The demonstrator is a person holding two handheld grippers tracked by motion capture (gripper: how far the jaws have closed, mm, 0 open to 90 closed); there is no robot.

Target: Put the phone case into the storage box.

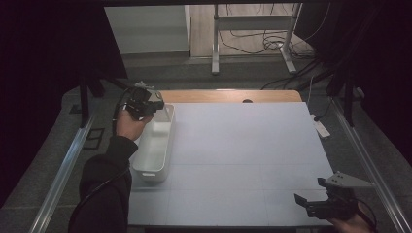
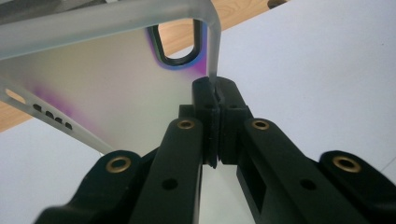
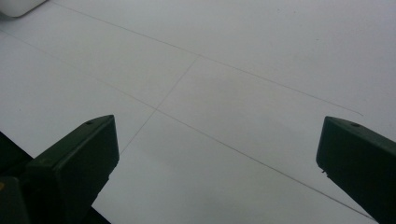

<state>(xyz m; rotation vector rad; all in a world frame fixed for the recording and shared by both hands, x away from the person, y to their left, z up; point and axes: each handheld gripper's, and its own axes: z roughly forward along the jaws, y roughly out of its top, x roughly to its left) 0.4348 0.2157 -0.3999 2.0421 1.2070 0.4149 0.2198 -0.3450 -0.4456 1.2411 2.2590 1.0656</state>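
Up left, left gripper [image 2: 215, 88] pinches bin [image 1: 154, 145] rim — right gripper [image 3: 217, 154] agape.

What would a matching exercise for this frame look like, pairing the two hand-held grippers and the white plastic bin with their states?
Things:
1. left gripper
2. right gripper
3. white rectangular plastic bin

States:
A. jaws wide apart above the bare white tabletop
B. lies along the table's left edge
C. jaws clamped on a thin rim

Pairs: 1-C, 2-A, 3-B
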